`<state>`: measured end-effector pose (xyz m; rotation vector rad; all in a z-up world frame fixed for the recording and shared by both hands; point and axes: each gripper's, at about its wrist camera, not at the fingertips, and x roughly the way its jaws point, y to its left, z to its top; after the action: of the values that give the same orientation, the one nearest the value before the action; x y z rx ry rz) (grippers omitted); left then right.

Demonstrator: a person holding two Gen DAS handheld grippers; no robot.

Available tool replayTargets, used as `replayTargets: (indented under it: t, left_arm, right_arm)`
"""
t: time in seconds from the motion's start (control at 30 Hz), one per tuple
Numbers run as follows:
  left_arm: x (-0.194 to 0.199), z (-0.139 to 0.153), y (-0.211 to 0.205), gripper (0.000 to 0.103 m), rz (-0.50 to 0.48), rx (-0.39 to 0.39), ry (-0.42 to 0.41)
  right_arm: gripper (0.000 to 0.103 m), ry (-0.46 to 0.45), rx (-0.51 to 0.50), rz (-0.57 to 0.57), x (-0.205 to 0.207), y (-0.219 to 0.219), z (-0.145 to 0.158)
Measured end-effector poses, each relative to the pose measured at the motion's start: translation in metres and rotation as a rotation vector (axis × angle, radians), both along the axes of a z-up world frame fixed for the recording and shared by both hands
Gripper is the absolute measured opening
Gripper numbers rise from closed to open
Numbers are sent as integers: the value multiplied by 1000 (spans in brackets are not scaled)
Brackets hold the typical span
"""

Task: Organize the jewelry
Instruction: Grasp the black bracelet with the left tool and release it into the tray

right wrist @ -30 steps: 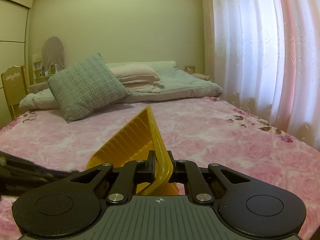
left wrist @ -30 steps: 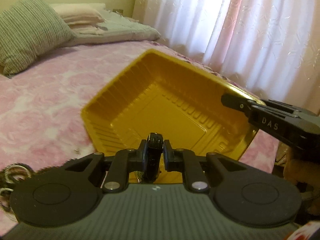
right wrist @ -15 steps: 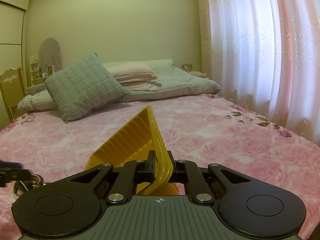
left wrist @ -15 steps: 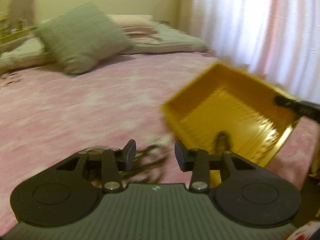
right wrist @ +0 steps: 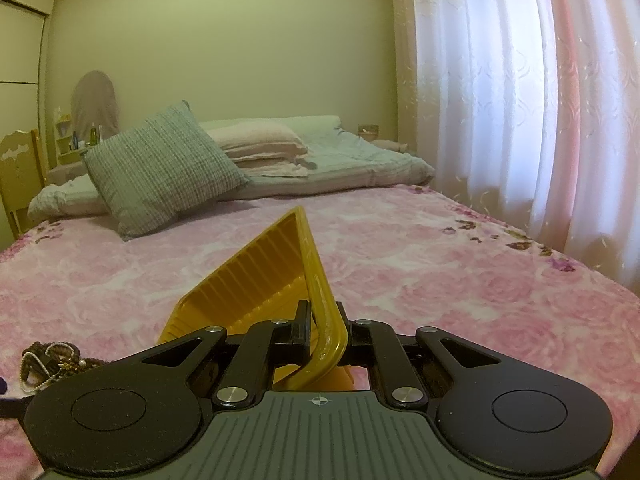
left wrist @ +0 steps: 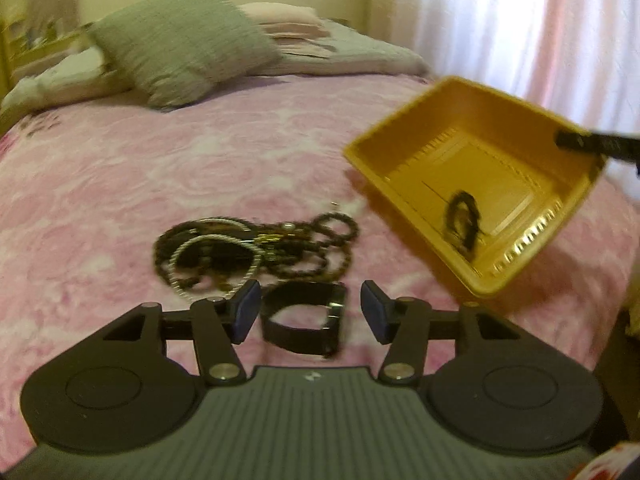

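My right gripper (right wrist: pixel 324 334) is shut on the rim of a yellow plastic tray (right wrist: pixel 256 276) and holds it tilted above the pink bedspread. In the left wrist view the tray (left wrist: pixel 500 132) hangs at the right, and a dark bracelet (left wrist: pixel 462 220) lies inside it. A tangled pile of beaded bracelets and chains (left wrist: pixel 256 248) lies on the bed. My left gripper (left wrist: pixel 310 312) hovers just before that pile, its jaws opening. A black band (left wrist: pixel 298 339) lies on the bed between them, and the pads do not press it.
A grey-green cushion (left wrist: pixel 180 44) and folded bedding (right wrist: pixel 320 160) lie at the head of the bed. White and pink curtains (right wrist: pixel 520 100) hang along the right side. The bed's edge drops off at the lower right (left wrist: pixel 612 344).
My left gripper let the dark bracelet go into the tray, swung left to the jewelry pile and opened its jaws. The right gripper kept still with the tray.
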<state>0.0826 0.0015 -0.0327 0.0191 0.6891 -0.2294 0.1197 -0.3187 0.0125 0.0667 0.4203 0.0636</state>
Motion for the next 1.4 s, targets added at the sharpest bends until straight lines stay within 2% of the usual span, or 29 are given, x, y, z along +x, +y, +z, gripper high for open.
replayTargets:
  t: [0.1,0.2,0.27,0.3,0.53,0.73,0.87,1.03,1.3,1.4]
  left_arm:
    - [5,-4,-12,43,-54,60,28]
    - [9,-10,-20,31,-95,109,57]
    - [11,-11,-22,16,-119,129,71]
    - [11,-12,-23,13,-123,136,75]
    - [14,-6,-22,9,-126,97,90]
    - [25,13,-30,9,-121,30,46]
    - [38,32,-46,8,-160,-40,4]
    - [53,46,-80,8,-258,-113,-27]
    - [64,29,-115,9,-337,-179,15]
    - [64,22,-121,9,-351,-177,34]
  right_arm:
    - [9,1,-3,-1,1,0,0]
    - [9,1,-5,-3,1,1,0]
    - [9,1,-6,-2,1,1,0]
    - [9,2,-5,-3,1,1,0]
    - [9,1,-5,-2,1,1,0]
    - [9,2,-5,0,1,0,0]
    - [9,1,-4,-1,1,0,-1]
    - [9,1,1,-1,2,-1,-1]
    - [9,3,6,-1,2,-1,-2]
    - [9,3,7,-1,3,-2,-2]
